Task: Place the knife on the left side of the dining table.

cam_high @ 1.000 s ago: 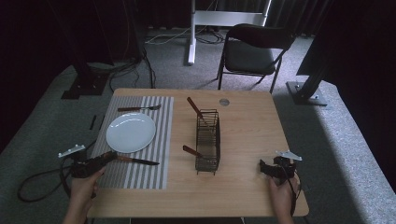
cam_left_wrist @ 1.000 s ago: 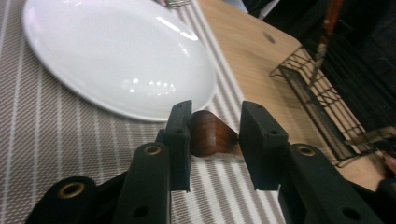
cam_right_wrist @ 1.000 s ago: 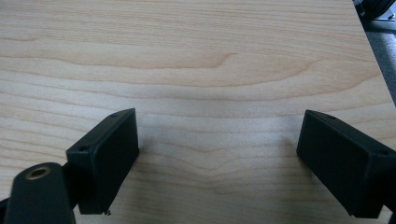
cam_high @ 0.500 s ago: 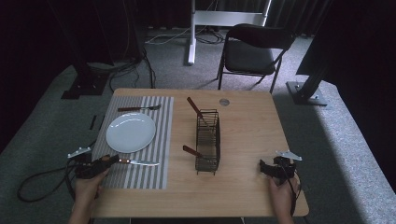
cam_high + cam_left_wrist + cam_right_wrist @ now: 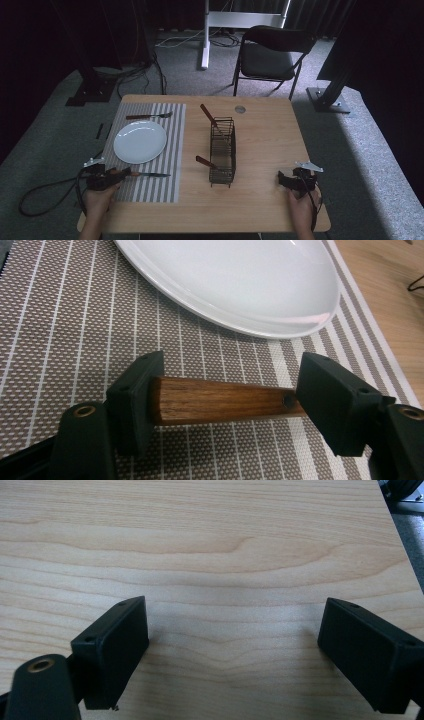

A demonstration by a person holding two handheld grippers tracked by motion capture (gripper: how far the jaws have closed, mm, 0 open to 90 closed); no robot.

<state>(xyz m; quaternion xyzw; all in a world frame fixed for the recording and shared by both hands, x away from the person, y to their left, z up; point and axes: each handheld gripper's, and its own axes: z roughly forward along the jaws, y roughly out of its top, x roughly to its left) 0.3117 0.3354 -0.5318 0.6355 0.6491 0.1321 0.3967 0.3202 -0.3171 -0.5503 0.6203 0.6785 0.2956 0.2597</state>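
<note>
Knife: the wood-handled knife lies on the striped placemat at the plate's 6 o'clock, blade pointing toward the 3 o'clock side of the table. In the left gripper view its handle lies crosswise between my jaws, flat on the mat.

Left gripper: my left gripper sits low over the handle end. Its jaws have just been opening; the handle is between them, its butt against one pad, the other pad looking just clear of the rivet end. I judge the grip let go.

Step in hand: I read this as setting the knife down beside the plate, with the release about finished.

Next move: I'd draw the left gripper straight back toward 6 o'clock and up, so the pads don't drag the handle askew.

Right gripper: my right gripper rests on bare wood near the table's 4 o'clock corner, jaws spread wide, nothing between them.

Plate: the white plate sits mid-mat, its rim close to the handle at 12 o'clock; a careless lift could nudge it.

Fork: a fork lies across the mat at the plate's 12 o'clock.

Wire caddy: the black wire caddy stands at table centre, two wooden handles poking out.

Table: light wooden table; nothing blocks my retreat path.
</note>
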